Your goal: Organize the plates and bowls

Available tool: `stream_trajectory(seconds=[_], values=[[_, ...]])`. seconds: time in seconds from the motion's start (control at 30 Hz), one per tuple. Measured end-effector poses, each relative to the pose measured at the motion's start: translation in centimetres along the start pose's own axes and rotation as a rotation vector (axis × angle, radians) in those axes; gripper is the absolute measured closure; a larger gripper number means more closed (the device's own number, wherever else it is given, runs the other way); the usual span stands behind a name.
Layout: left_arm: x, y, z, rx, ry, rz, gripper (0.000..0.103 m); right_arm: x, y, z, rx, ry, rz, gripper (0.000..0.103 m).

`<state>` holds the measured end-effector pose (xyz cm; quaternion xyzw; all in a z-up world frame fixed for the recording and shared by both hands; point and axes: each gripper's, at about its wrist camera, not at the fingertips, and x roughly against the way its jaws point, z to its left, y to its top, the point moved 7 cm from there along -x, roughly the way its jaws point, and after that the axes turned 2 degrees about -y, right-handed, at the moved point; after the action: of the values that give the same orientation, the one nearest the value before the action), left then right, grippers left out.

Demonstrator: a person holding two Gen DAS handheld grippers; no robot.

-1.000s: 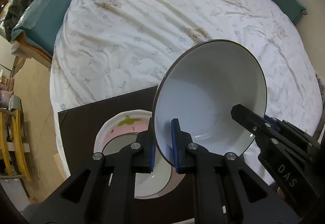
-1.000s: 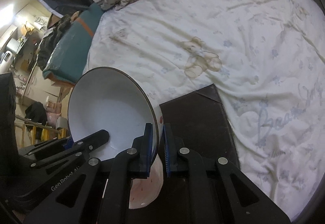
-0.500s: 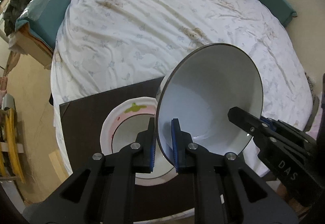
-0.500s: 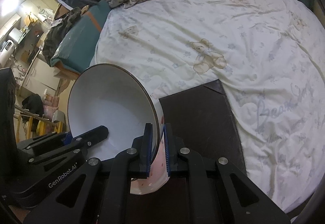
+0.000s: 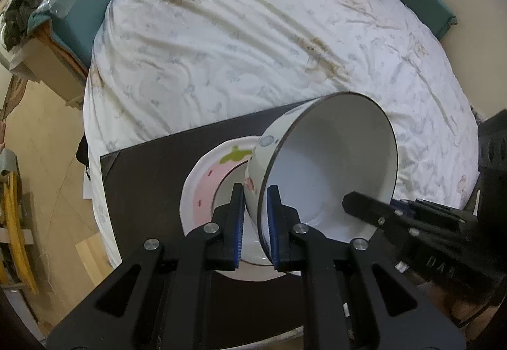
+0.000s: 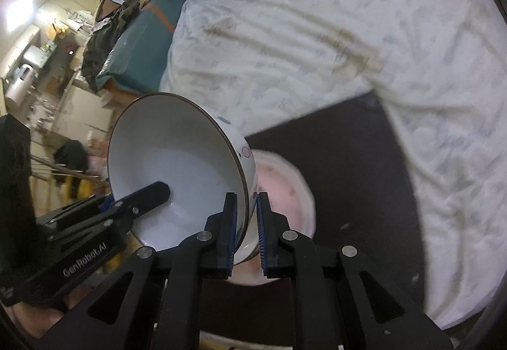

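while the white bowl (image 5: 326, 166) hangs tilted in the air over the dark board (image 5: 149, 172), both grippers are pinching its rim from opposite sides. left gripper (image 5: 256, 223) has its blue ribbed pads clamped on the near wall, one pad inside and one outside. right gripper (image 6: 246, 229) is doing the same on its edge, jaws nearly together with just the thin bowl wall between them. bowl is glossy, smooth, deep and round, plain white inside with a thin dark line round the lip and little painted blobs on the outside. under and beside it sits a shallow plate (image 5: 206, 188) with a wavy edge and a pink strawberry print with a green leaf, flat on the matte board. board lies on a rumpled white quilted bedspread (image 5: 253, 48) with faint flower and bear prints. right view is pretty motion blurred.
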<state>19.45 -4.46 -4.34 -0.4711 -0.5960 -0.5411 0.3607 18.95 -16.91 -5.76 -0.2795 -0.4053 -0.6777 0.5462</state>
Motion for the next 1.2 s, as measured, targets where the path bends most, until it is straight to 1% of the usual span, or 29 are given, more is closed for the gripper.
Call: stream_trajectory(seconds=[0.07,0.2,0.3,0.37,0.47,0.67,0.83,1.03,1.1,1.2], values=[[-0.4,-0.3,0.8,0.011,-0.001,-0.001,0.092,-0.9,-0.8,0.5,0.031,-0.020,0.016,0.088],[-1.9,-1.2,2.2,0.069,-0.050,0.033,0.092,-2.2,-1.8,1.6,0.070,-0.044,0.042,0.087],[-2.9,-2.1,2.8,0.098,-0.075,0.057,0.092,-2.7,-2.0,1.7,0.081,-0.058,0.051,0.086],[-3.5,-2.9,3.4,0.144,-0.110,0.082,0.092,-3.0,-2.1,1.7,0.084,-0.060,0.063,0.086],[-4.0,-3.7,3.7,0.159,-0.135,0.111,0.092,-3.9,-2.7,1.5,0.085,-0.062,0.110,0.085],[-4.1,-3.7,3.3,0.128,-0.124,0.102,0.092,-5.1,-3.6,0.7,0.095,-0.081,0.159,0.086],[-4.3,-3.5,3.5,0.136,-0.130,0.105,0.092,-5.2,-3.5,0.3,0.101,-0.110,0.151,0.086],[-4.2,-3.4,3.9,0.155,-0.134,0.089,0.092,-5.2,-3.5,0.1,0.088,-0.100,0.153,0.086],[-3.9,-3.1,4.3,0.160,-0.115,0.065,0.091,-5.2,-3.4,0.1,0.081,-0.095,0.154,0.086],[-3.5,-2.7,4.6,0.167,-0.125,0.055,0.091,-5.2,-3.2,0.3,0.080,-0.090,0.148,0.083]])
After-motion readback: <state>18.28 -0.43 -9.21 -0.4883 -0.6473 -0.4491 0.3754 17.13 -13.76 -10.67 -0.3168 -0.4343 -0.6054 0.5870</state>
